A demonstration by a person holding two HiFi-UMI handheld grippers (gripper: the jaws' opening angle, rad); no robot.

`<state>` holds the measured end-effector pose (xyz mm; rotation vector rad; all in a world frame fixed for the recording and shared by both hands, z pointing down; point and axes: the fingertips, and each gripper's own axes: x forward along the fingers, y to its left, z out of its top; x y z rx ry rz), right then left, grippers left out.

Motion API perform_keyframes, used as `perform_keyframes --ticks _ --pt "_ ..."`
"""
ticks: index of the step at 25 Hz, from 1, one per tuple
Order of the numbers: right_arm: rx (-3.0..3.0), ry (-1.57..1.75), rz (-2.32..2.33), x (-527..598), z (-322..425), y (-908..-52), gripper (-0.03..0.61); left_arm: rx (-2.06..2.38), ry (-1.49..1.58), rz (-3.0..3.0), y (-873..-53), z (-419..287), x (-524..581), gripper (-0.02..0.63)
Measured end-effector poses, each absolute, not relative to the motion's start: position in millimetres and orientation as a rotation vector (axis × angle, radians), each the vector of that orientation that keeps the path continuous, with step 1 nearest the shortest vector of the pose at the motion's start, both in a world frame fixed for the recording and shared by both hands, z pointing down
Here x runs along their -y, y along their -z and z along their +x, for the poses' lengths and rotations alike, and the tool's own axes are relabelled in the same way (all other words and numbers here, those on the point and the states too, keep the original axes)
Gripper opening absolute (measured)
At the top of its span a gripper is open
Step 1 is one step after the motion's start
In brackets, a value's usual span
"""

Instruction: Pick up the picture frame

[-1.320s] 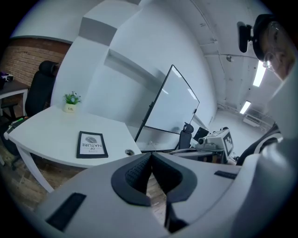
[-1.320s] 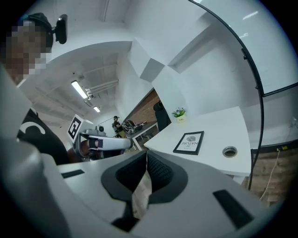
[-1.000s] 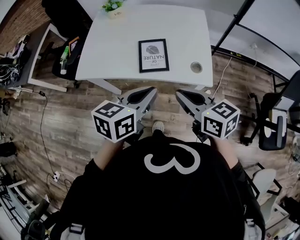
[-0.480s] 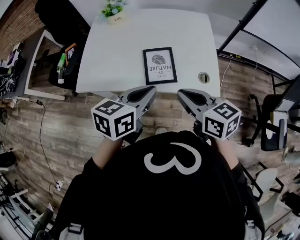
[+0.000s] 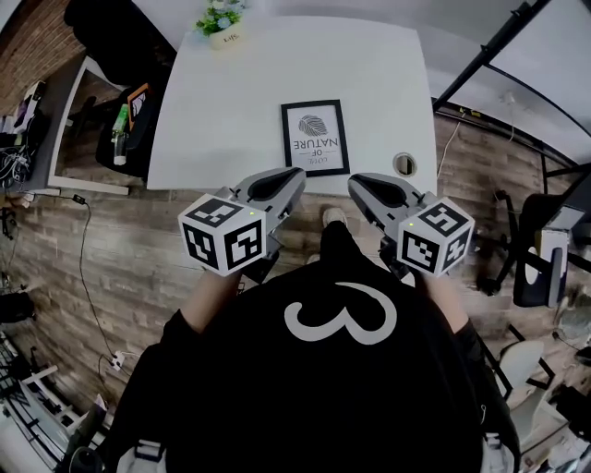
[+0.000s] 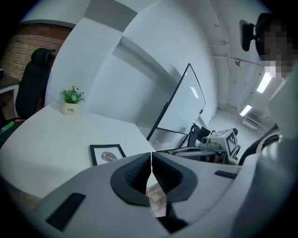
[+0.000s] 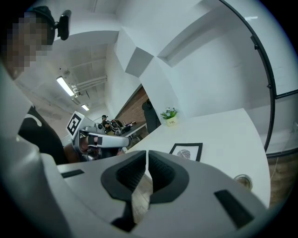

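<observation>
A black picture frame (image 5: 315, 139) with a fingerprint print and the word NATURE lies flat near the front edge of the white table (image 5: 240, 102). It also shows in the left gripper view (image 6: 107, 154) and the right gripper view (image 7: 186, 151). My left gripper (image 5: 295, 175) hovers just short of the table's front edge, left of the frame, shut and empty. My right gripper (image 5: 355, 181) hangs at the same distance below the frame's right side, also shut with nothing in it. Neither gripper touches the frame.
A small potted plant (image 5: 222, 20) stands at the table's far left. A round cable grommet (image 5: 404, 164) sits in the front right corner. Office chairs (image 5: 540, 249) and a side desk with clutter (image 5: 125, 111) flank the table on the wooden floor.
Both grippers have come closer to the table together; the frame and table edge now sit nearer to the gripper tips. Jaws stayed shut.
</observation>
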<state>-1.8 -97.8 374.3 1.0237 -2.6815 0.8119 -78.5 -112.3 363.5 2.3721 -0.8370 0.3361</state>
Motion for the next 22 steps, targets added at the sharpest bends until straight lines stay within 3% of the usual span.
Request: perform_keyframes --ticks 19,22 --pt "2.611 -0.914 0.901 191.3 11.8 -411.9 0.028 0.96 -0.421 2.241 -404.3 -83.7 201.0 0.023" --pt "2.589 -0.923 0.886 197.5 10.5 -419.3 0.029 0.981 -0.415 2.205 -411.8 -89.4 207.9 0.059"
